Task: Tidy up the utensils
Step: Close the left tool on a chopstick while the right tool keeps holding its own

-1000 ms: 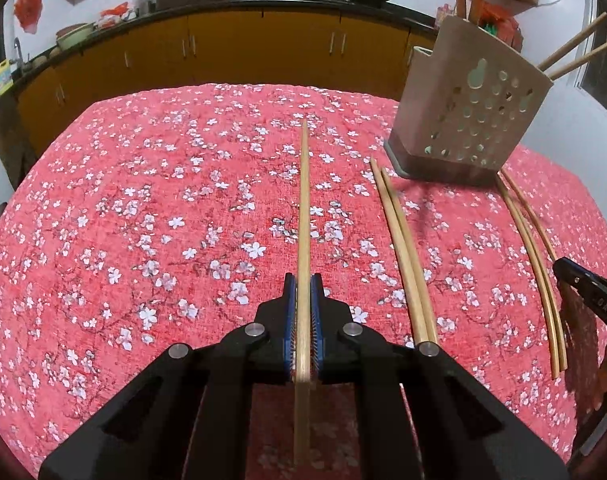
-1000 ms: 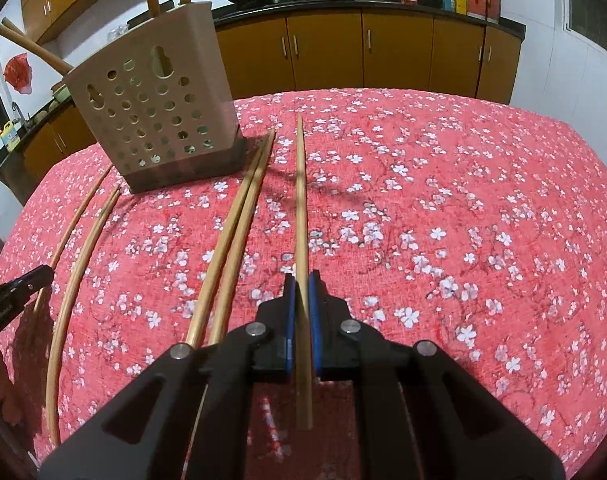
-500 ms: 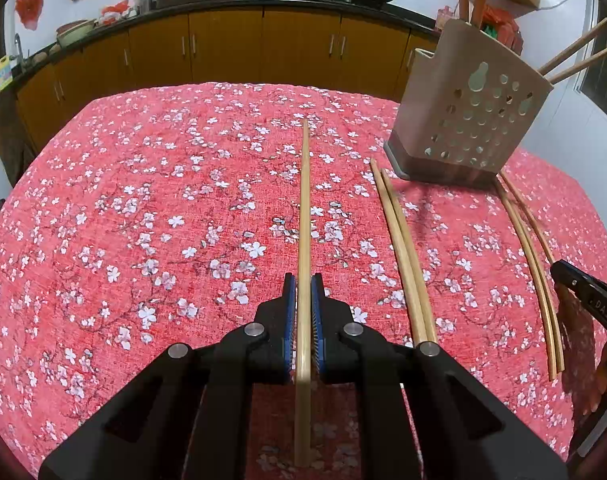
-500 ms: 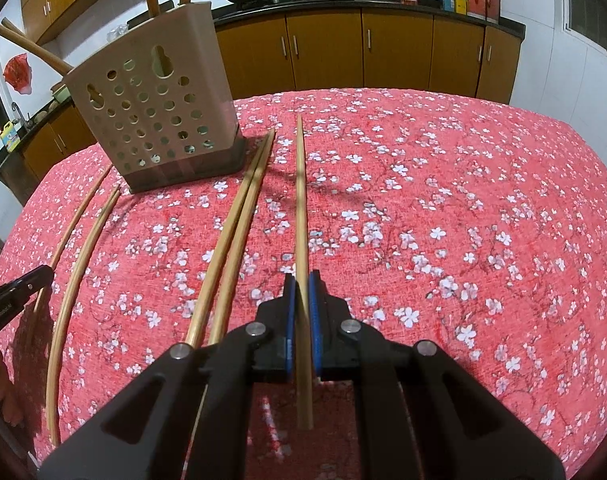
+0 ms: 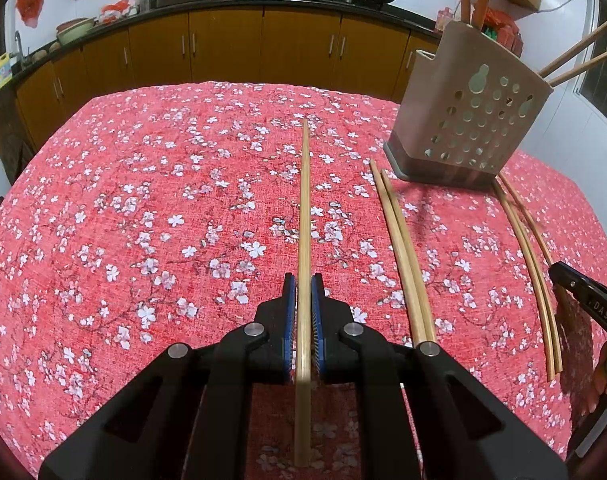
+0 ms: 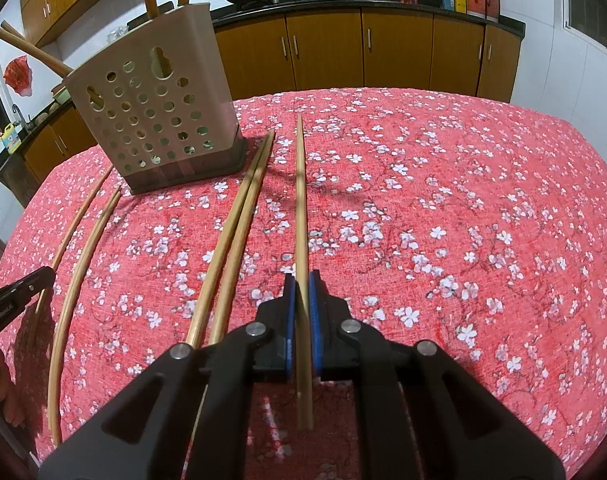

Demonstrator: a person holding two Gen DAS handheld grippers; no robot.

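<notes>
My left gripper (image 5: 303, 292) is shut on a long wooden chopstick (image 5: 304, 208) that points straight ahead over the table. My right gripper (image 6: 302, 290) is shut on another wooden chopstick (image 6: 300, 200), also pointing ahead. A beige perforated utensil holder (image 5: 467, 124) stands at the right in the left wrist view, and at the left in the right wrist view (image 6: 155, 112), with wooden handles sticking out of it. A pair of chopsticks (image 5: 401, 248) lies on the cloth beside it, also in the right wrist view (image 6: 231, 240). Another curved pair (image 5: 531, 272) lies farther out, also seen in the right wrist view (image 6: 75, 264).
The table carries a red floral cloth (image 5: 143, 220). Orange kitchen cabinets (image 5: 263, 48) and a dark counter with woks run along the back. The other gripper's tip shows at the right edge of the left wrist view (image 5: 583, 300) and the left edge of the right wrist view (image 6: 15, 296).
The left view has shifted slightly, with the holder a little farther right. Both grippers stay shut on their chopsticks; the right view is nearly unchanged.
</notes>
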